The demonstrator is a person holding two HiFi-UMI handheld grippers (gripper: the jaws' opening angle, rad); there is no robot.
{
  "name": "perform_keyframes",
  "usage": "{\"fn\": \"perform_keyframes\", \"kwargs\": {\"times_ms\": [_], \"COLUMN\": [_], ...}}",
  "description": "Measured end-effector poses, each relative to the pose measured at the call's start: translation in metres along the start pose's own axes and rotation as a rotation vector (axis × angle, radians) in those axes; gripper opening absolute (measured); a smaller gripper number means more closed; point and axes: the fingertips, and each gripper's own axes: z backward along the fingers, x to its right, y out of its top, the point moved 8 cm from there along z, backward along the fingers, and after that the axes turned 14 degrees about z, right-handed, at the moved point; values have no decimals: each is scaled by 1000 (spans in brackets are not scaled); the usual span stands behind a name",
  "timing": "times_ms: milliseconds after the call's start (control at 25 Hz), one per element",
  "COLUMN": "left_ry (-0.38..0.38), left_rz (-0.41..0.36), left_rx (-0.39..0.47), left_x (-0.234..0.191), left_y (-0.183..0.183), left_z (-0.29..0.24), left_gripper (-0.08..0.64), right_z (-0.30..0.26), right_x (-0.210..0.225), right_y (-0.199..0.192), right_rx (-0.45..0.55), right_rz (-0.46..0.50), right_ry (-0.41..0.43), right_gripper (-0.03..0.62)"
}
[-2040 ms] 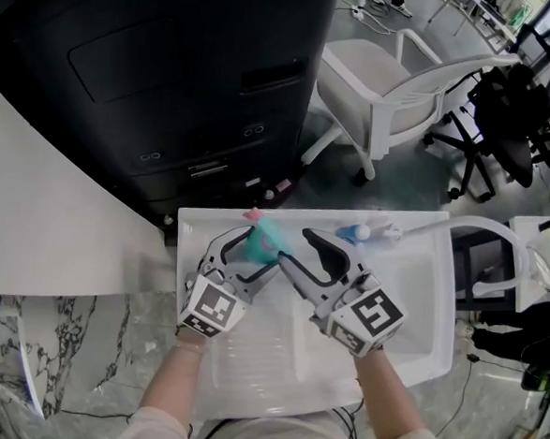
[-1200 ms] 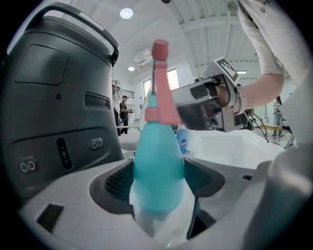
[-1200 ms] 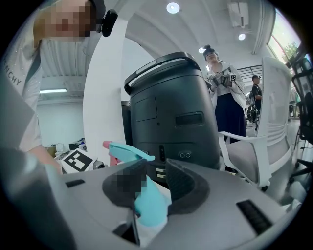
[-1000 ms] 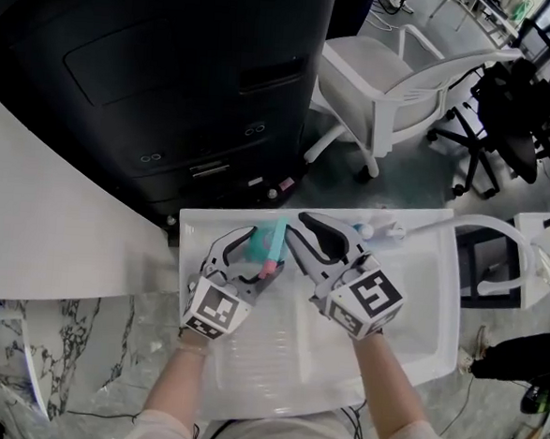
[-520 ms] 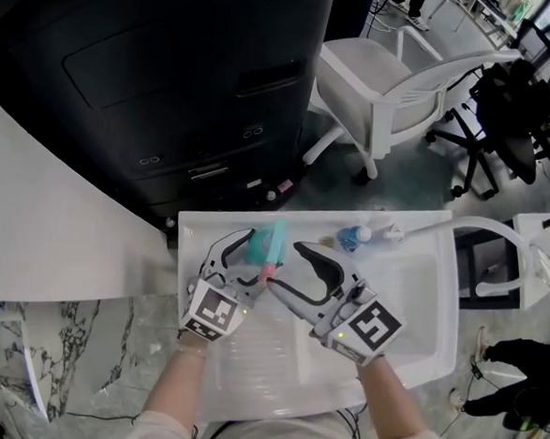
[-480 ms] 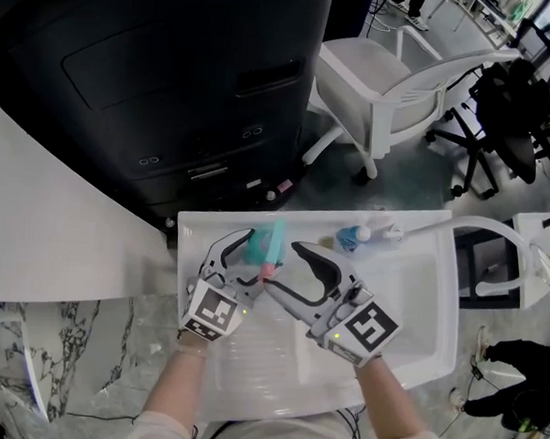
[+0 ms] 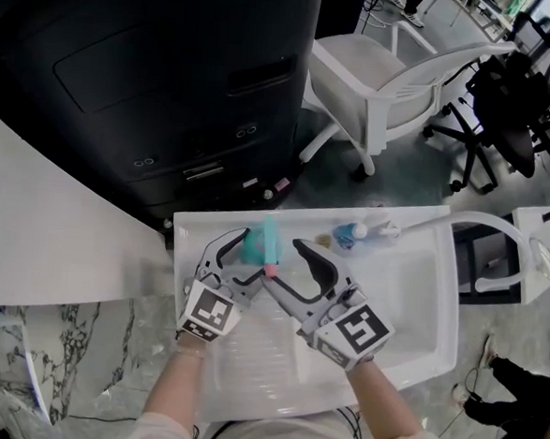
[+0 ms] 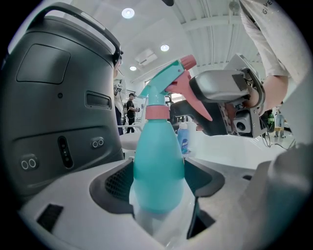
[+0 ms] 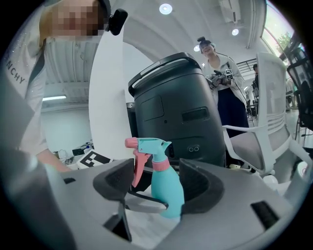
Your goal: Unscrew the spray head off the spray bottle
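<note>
Over a white tray (image 7: pixel 420 299), the left gripper (image 7: pixel 234 263) is clamped on the belly of a teal spray bottle (image 9: pixel 166 188), both pads pressing its sides and holding it upright above the tray's far left corner. The right gripper (image 7: pixel 284 266) is empty. Its jaws have just been opening and now stand wide, with the bottle framed in the gap between them but untouched by either pad.

The coming move appears to turn on one relation: the spray head (image 9: pixel 149 146) lies just ahead of the right gripper and a little above its pads, on a bottle whose long axis runs straight up. The right gripper is the free one and the nearer to the head, so it likely has to rise and close around the pink collar (image 9: pixel 160 165) before any turning can start.

The bottle looks smooth and pear-shaped, wide at the base and narrowing to the collar. The head is teal with a pink trigger (image 9: pixel 138 168) and nozzle tip, both pointing to the left in the right gripper view, and it is seated squarely on the neck, not yet unscrewed.
</note>
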Motion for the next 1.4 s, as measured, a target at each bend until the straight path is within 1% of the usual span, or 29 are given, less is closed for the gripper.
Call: {"fn": "perform_keyframes", "kwargs": {"times_ms": [200, 400, 600, 760, 920, 1080, 1160, 1240, 1320, 1400], "left_ry": [0, 1, 2, 3, 4, 4, 3, 3, 2, 2], "left_rz": [4, 5, 5, 4, 5, 7, 9, 11, 11, 11], "left_rx": [0, -1, -2, -2, -2, 0, 0, 1, 1, 1], "left_x": [0, 0, 0, 1, 1, 0, 0, 1, 0, 0], "left_y": [-1, 0, 0, 0, -1, -1, -2, -2, -2, -2], "left_z": [1, 0, 1, 1, 0, 0, 1, 1, 1, 2], "left_gripper": [327, 327, 327, 327, 327, 327, 328, 327, 328, 327], "right_z": [14, 22, 14, 1, -10, -6, 0, 3, 1, -3], "right_x": [10, 29, 43, 49, 48, 41, 36, 29, 21, 13], "right_y": [-4, -7, -6, -3, 0, 0, 0, -1, -1, 2], "right_rx": [-10, -12, 3, 15, 25, 28, 40, 51, 46, 43], "right_rz": [2, -5, -13, -14, -6, -5, -12, -16, -5, 15], "right_ry": [-29, -84, -124, -135, -128, -119, -95, -52, -19, -5], "right_gripper": [280, 244, 222, 215, 209, 209, 209, 209, 209, 210]}}
